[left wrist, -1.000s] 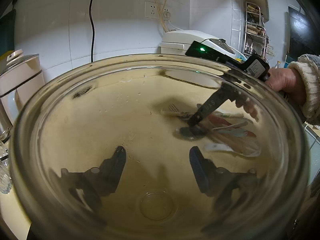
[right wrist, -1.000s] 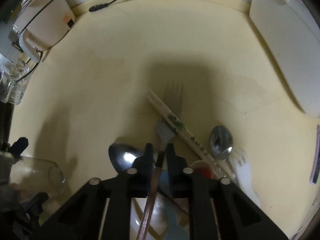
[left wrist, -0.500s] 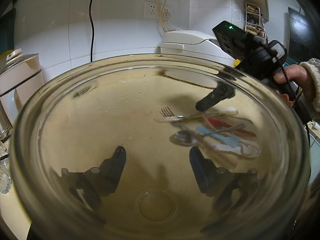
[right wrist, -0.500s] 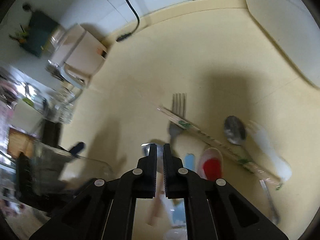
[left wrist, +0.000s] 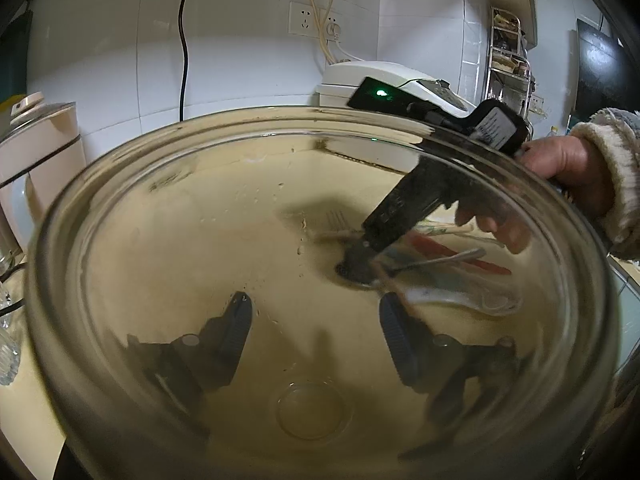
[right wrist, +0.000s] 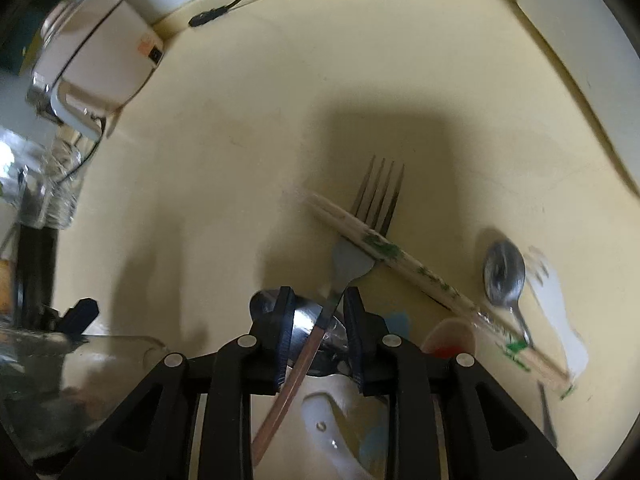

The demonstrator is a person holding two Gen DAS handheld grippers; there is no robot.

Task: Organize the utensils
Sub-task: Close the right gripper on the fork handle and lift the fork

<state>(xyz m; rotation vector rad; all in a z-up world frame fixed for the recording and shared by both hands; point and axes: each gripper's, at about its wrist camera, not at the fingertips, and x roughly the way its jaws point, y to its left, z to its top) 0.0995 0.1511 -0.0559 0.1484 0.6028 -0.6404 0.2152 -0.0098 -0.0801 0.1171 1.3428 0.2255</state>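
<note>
My left gripper point(left wrist: 312, 332) is shut on a clear glass jar point(left wrist: 120, 208) whose mouth fills the left wrist view; its fingers point(left wrist: 236, 328) press the jar's sides. In the right wrist view, my right gripper point(right wrist: 318, 312) is open, its jaws either side of a copper-handled fork point(right wrist: 316, 328) that lies over a large steel spoon point(right wrist: 264, 300). Wrapped chopsticks point(right wrist: 404, 260) cross the fork's tines. A small steel spoon point(right wrist: 504, 272), a white plastic fork point(right wrist: 556, 300) and a red-and-white spoon point(right wrist: 448, 340) lie to the right. The right gripper also shows through the glass point(left wrist: 360, 268).
A white appliance point(right wrist: 96, 64) and clear glasses point(right wrist: 60, 184) stand at the left of the yellow counter point(right wrist: 240, 140). A black plug point(right wrist: 208, 16) lies by the back wall. A white rice cooker point(left wrist: 392, 84) stands at the back right.
My right gripper rose away from the utensil pile shut, then came back down and opened around the copper-handled fork. The left gripper and jar stayed still.
</note>
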